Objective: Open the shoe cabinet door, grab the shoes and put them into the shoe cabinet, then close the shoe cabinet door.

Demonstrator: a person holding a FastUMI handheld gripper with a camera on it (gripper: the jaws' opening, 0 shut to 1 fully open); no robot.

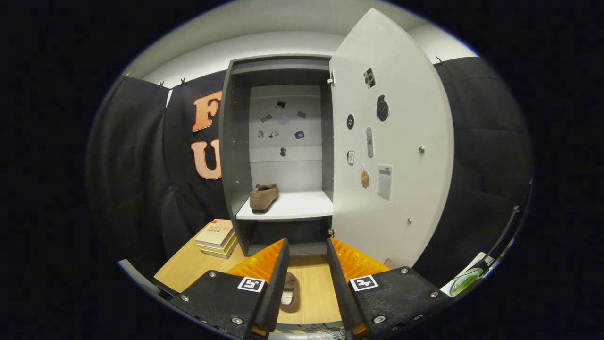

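1. The gripper (pixel 306 250) hung above the wooden table (pixel 188 267), its two fingers spread apart and holding nothing, aimed at the foot of the shoe cabinet (pixel 236 156).
2. A brown slipper (pixel 290 293) lay on the table between the fingers, low down near their bases, touched by neither one. It pointed roughly toward the cabinet, its inside facing up.
3. The cabinet stood upright just beyond the fingertips, and its door (pixel 401 141) was swung wide open to the right, inner face showing. Several small stickers and a paper slip were stuck on that face.
4. A second brown slipper (pixel 263 197) was already in there, sitting on the left part of the white shelf (pixel 295 208), close to the left side wall.
5. More small stickers dotted the pale back panel above the shelf.
6. A stack of books (pixel 217 237) rested on the table just left of the cabinet's base, well clear of the fingers.
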